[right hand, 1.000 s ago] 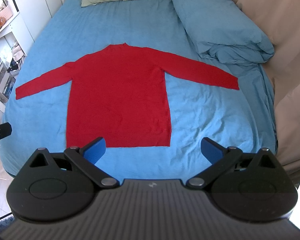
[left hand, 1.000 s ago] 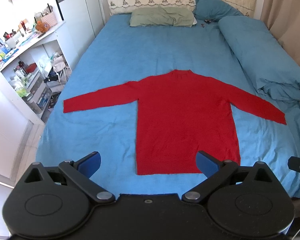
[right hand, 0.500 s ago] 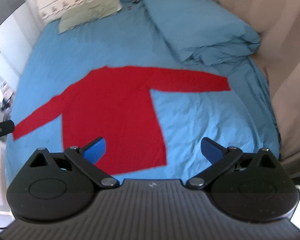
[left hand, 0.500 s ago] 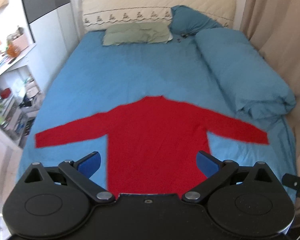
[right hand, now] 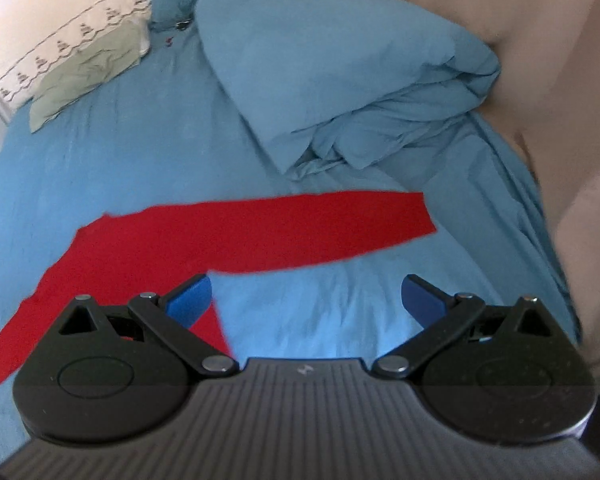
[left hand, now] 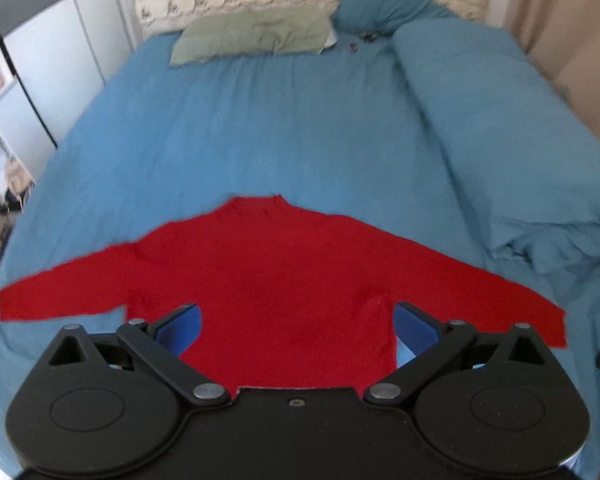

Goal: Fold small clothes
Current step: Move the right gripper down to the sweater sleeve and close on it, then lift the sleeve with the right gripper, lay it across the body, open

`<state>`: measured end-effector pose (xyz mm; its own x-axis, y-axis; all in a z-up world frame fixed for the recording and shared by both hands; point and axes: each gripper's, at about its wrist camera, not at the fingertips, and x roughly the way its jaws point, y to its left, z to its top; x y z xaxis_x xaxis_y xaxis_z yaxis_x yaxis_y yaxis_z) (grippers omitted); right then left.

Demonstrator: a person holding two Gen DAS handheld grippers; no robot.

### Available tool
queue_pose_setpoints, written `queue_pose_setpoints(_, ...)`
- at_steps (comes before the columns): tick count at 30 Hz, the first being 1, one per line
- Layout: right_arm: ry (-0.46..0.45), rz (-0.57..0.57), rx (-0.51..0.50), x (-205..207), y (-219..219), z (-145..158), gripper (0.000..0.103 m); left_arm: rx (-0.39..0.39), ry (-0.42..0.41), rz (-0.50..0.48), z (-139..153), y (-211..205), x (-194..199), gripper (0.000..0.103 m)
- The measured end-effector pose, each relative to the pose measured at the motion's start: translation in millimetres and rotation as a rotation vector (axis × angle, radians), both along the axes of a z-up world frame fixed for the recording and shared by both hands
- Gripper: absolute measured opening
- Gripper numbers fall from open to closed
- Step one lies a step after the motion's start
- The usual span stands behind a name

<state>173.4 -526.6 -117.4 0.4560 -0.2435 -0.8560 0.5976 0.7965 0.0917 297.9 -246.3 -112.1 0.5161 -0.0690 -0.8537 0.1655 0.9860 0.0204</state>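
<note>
Red sweater [left hand: 284, 280] lies flat on the blue bedsheet [left hand: 240, 128], face down or up I can't tell, sleeves spread out to both sides, neck toward the headboard. Nothing folded yet.

Left gripper [left hand: 296, 320] hangs over the sweater's body, jaws wide apart, nothing in them. Right gripper [right hand: 306, 292] is over bare sheet just below the right sleeve [right hand: 320, 224], jaws also wide apart and empty.

Step in hand, as I read it: approach for the first fold — sleeves in across the body.
- Take each sleeve near the cuff, pinch only the sleeve layers, not the sheet under them.
- Lift just enough to clear, carry across the chest, lay it flat; dragging will ruck the knit and the sheet.
- Keep the fold line at the shoulder seam so both sides match.
- Right cuff lies near the bunched duvet [right hand: 340, 80] — approach from the foot side to avoid snagging it.

Hard to make out:
- Hem and lower body are cut off by the gripper housings in both views.
- Right wrist view is motion-blurred; the cuff edge is soft.
- Left cuff [left hand: 8, 300] sits at the frame edge under heavy fisheye stretch.
- Small dark bits near the green pillow [left hand: 256, 32] — unidentifiable.
</note>
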Motion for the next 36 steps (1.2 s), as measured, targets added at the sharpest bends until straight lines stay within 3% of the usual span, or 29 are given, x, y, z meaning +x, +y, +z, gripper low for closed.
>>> queue_pose_setpoints(6, -0.004, -0.07, 0.001, 53.3, -60.8, -113.2, 0.103, 0.038, 0.016, -0.009, -93.8, -45.2, 71.5, 0.103)
queue_pose_setpoints(12, -0.008, -0.179, -0.019, 75.2, -96.5, -207.6, 0.103, 0.058, 0.033, -0.017, -175.8, -67.8, 119.2, 0.103)
queue_pose_setpoints(18, -0.003, -0.33, -0.014, 69.5, -119.3, -273.8, 0.103, 0.116, 0.011, -0.031, -231.7, -81.0, 140.6, 0.103)
queue_pose_setpoints(23, -0.061, -0.421, 0.034, 59.9, -133.8, -306.4, 0.1, 0.046, 0.057, -0.019, -267.9, -89.4, 157.9, 0.102)
queue_pose_setpoints(29, -0.196, -0.494, 0.009, 52.1, -141.2, -311.1, 0.076, 0.07, 0.058, -0.062, -294.2, -110.9, 164.7, 0.102)
queue_pose_setpoints(32, -0.217, -0.503, -0.013, 52.3, -142.8, -312.1, 0.053, 0.066, 0.063, -0.069, -300.9, -111.7, 168.5, 0.103)
queue_pose_setpoints(33, -0.216, -0.497, -0.024, 53.0, -141.1, -309.7, 0.037, 0.056, 0.071, -0.069, -302.9, -109.6, 172.4, 0.103)
queue_pose_setpoints(34, -0.214, -0.486, -0.031, 54.9, -140.5, -308.3, 0.029, 0.044, 0.084, -0.07, -303.8, -107.4, 174.8, 0.103)
queue_pose_setpoints(36, -0.215, -0.467, -0.037, 61.6, -138.8, -303.7, 0.023, 0.026, 0.096, -0.077, -305.0, -105.3, 180.5, 0.103)
